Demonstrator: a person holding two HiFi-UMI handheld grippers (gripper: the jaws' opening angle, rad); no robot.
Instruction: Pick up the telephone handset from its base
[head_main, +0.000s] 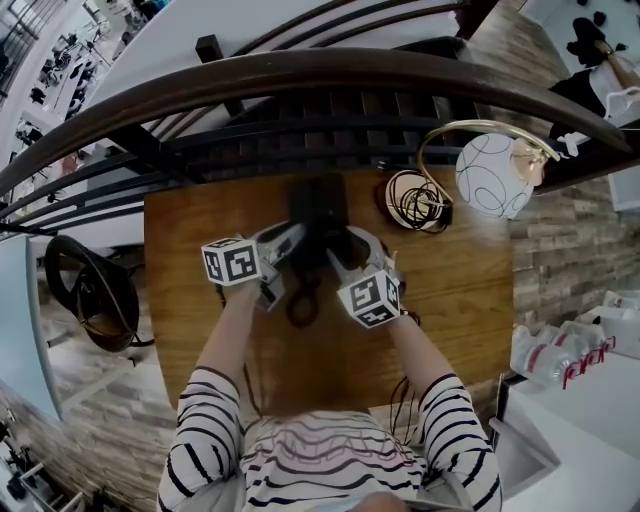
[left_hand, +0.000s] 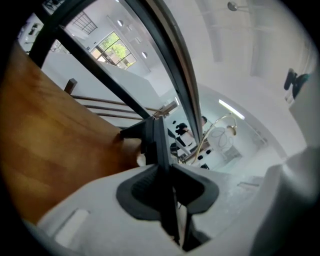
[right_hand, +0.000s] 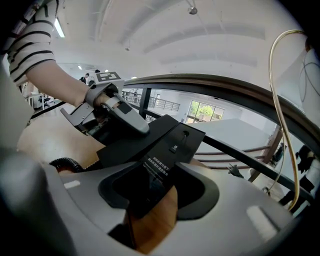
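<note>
The left gripper (left_hand: 165, 172) was pinched nearly together on the thin black edge of the handset (left_hand: 152, 142), mid-frame in its own view. The right gripper (right_hand: 161, 192), jaws wide, clamped the base (right_hand: 167, 145). That bite looked shallow — a lift could let the handset slip, or the coiled cord (head_main: 303, 303), just below centre in the head view, could tug the base across the table (head_main: 200, 310).

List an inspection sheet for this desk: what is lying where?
Surface: wooden table.
Job's things: black handset and telephone base, at the table's far side.
Clutter: globe lamp, right.
Grippers: left gripper shut on the handset; right gripper clamps the telephone base.
Cables: coiled cord by the phone; wound cable beside the lamp.
Surroundings: curved railing behind; dark chair left.
</note>
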